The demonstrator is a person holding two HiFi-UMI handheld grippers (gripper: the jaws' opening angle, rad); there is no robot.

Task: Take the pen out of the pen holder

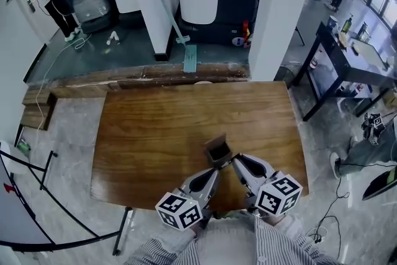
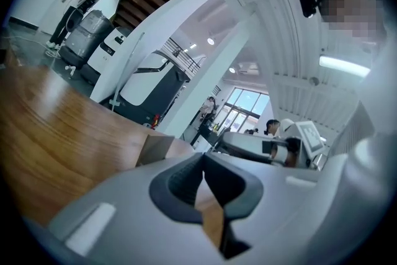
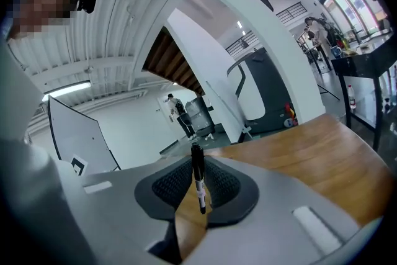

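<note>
A small brown open-topped pen holder [image 1: 218,149] stands on the wooden table [image 1: 161,133], near its front edge. In the right gripper view a thin black pen [image 3: 198,178] stands upright between the dark pads, and my right gripper [image 3: 199,186] is shut on it. From the head view the right gripper [image 1: 234,161] is just right of the holder and the pen is hidden. My left gripper [image 1: 216,172] sits just in front of the holder, its tips close to it. Its pads [image 2: 186,180] meet at the tip with nothing between them, and the holder [image 2: 155,149] shows just past them on the left.
The table's front edge runs under my hands, with my striped sleeves [image 1: 248,245] behind it. A black table [image 1: 347,62] stands at the right, a white pillar [image 1: 279,9] and machines at the back. Cables and a frame lie on the floor at the left.
</note>
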